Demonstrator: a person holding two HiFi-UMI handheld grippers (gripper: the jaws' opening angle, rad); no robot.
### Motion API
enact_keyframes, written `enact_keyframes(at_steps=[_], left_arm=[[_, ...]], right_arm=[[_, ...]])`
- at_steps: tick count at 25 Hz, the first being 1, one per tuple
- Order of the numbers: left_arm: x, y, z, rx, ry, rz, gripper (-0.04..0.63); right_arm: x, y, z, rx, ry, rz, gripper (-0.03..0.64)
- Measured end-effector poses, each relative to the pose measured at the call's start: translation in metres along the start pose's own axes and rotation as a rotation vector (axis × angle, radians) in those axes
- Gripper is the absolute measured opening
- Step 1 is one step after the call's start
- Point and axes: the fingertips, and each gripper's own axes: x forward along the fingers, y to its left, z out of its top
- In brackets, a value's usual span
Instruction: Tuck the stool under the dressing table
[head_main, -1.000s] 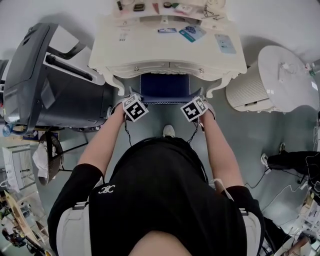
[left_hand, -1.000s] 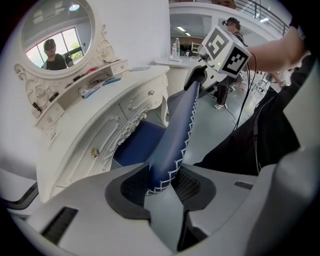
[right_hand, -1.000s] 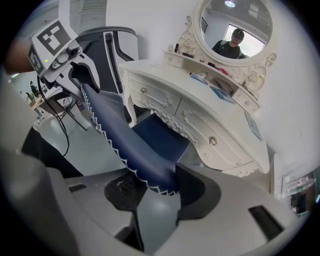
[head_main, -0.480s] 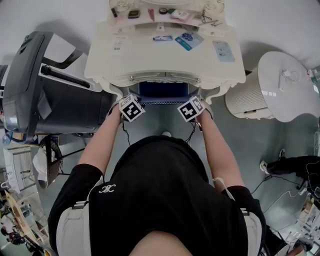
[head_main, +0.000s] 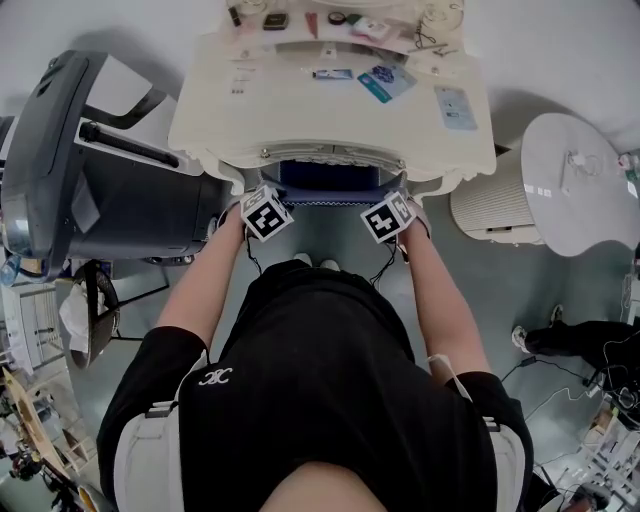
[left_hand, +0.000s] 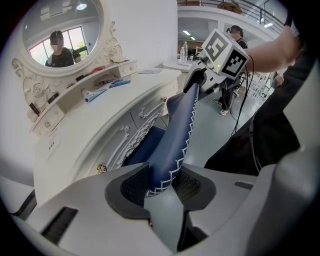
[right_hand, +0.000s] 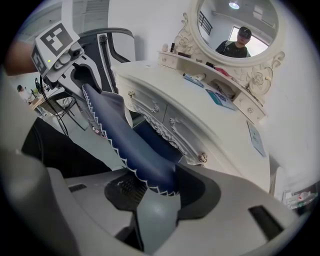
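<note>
The left hand-held gripper (left_hand: 161, 186) and the right hand-held gripper (right_hand: 150, 189) each clench the near edge of the navy padded stool (head_main: 330, 173), which sits mostly under the cream dressing bench (head_main: 330, 105), so seemingly only a last nudge and release are left.

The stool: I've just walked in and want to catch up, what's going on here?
A person stands at the white dressing table with a tool in each hand. The left tool and the right tool are each clamped on the padded near edge of the blue stool. The stool sits mostly under the table, only that edge showing.
</note>
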Motion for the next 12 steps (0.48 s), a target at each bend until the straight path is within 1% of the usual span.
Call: enact_keyframes(at_steps=[7, 12], left_arm=[[0.0011, -0.0009, 0.0031, 0.014, -0.009, -0.038, 0.135], [0.0006, 0.0011, 0.0027, 0.032, -0.020, -0.032, 0.137]], right_arm=[[-0.0008, -0.0015, -0.0025, 0.009, 0.018, -0.003, 0.165], [-0.0003, -0.0026, 0.0007, 0.031, 0.019, -0.024, 0.166]])
